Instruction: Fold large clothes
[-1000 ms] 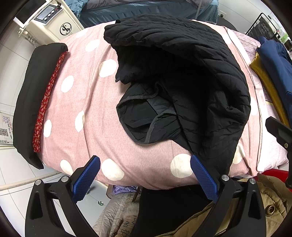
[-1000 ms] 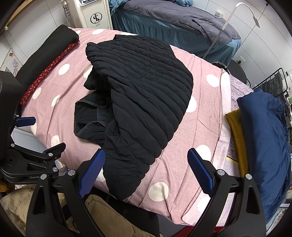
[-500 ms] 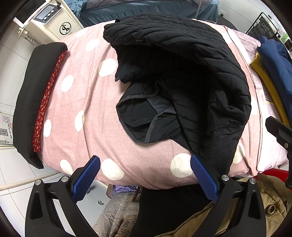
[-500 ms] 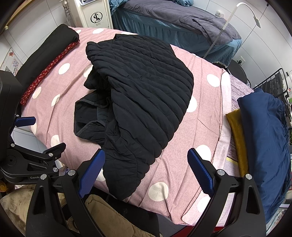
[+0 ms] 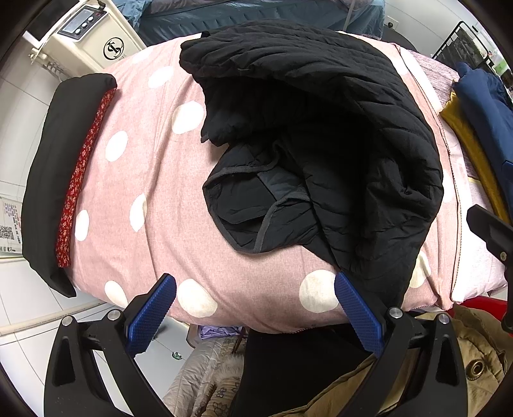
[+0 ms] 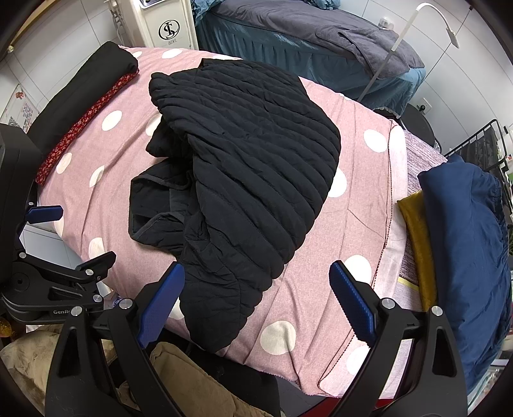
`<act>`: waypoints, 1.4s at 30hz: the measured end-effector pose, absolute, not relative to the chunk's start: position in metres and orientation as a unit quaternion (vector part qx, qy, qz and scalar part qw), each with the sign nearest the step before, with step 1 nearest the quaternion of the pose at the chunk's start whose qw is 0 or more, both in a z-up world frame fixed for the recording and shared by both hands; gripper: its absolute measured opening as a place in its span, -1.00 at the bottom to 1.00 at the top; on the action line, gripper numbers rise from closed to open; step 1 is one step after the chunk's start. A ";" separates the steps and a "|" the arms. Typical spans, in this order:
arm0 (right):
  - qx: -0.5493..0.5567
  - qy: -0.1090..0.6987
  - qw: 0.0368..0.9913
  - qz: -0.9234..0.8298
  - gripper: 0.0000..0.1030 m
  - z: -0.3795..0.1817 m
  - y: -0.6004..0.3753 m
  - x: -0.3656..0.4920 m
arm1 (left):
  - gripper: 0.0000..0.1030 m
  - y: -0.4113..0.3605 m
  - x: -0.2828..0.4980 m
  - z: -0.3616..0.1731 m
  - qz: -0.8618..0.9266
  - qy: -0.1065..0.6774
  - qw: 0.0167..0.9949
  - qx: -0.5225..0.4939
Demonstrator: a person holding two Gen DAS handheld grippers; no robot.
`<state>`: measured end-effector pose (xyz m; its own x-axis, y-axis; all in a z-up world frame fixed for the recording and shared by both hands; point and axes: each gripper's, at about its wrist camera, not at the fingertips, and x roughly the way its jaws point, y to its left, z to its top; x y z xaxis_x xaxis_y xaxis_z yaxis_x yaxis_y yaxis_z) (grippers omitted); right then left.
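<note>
Your left gripper point(image 5: 255, 300) hangs at the near edge of the bed with its blue pads point(image 5: 152, 312) spread wide and nothing between them. The right-hand pad sits just beside the jacket's drooping hem but the view doesn't show contact. Your right gripper point(image 6: 256, 298) is the same — fingers wide apart, empty, held over the bed's near edge, its left pad point(image 6: 160, 301) close to the hem that spills over the side.

The jacket point(image 5: 320, 134) is a black quilted one, lying crumpled in a heap across the middle of the bed, not yet laid flat. Its upper layer is doubled over itself, and on the left side the smoother lining point(image 5: 256, 205) with grey piping shows from under the fold. One corner hangs over the near edge of the bed.

Under it is a pink cover point(image 5: 154, 199) with white dots. At the left end of the bed lies a black roll point(image 5: 61, 154) with a red patterned strip point(image 5: 80, 173) along its inner side. At the right end, well apart from the jacket, sit a navy pile point(image 6: 465, 231) and a mustard cloth point(image 6: 416, 231) touching it.

Further back you have a white machine point(image 6: 166, 25) with a round logo, and a second bed point(image 6: 304, 35) in teal and grey. Below both grippers, off the bed, a tan coat point(image 6: 192, 385) lies bunched.
</note>
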<state>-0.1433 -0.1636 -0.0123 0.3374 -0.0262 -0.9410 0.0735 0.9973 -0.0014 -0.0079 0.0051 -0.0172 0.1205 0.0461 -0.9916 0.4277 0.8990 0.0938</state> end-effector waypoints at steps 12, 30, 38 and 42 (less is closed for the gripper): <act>0.020 0.568 0.823 -0.019 0.76 -0.012 -0.168 -0.134 | 0.88 0.010 0.001 -0.027 -0.130 0.671 0.712 0.160; -0.208 0.532 0.817 0.082 0.76 -0.040 -0.074 0.026 | 0.87 0.062 0.021 -0.103 -0.143 0.730 0.668 0.008; -0.149 0.528 0.834 0.052 -0.58 -0.047 -0.124 0.063 | 0.87 -0.001 0.035 -0.146 -0.201 0.722 0.658 0.076; 0.004 0.497 0.867 -0.031 -0.72 -0.008 -0.228 0.050 | 0.59 -0.037 0.045 -0.149 -0.229 0.719 0.645 0.119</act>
<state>0.0501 -0.2281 -0.0083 0.5049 -0.0495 -0.8618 0.0579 0.9980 -0.0234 0.0447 -0.0368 -0.1489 -0.1388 -0.1235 -0.9826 0.4666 0.8670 -0.1749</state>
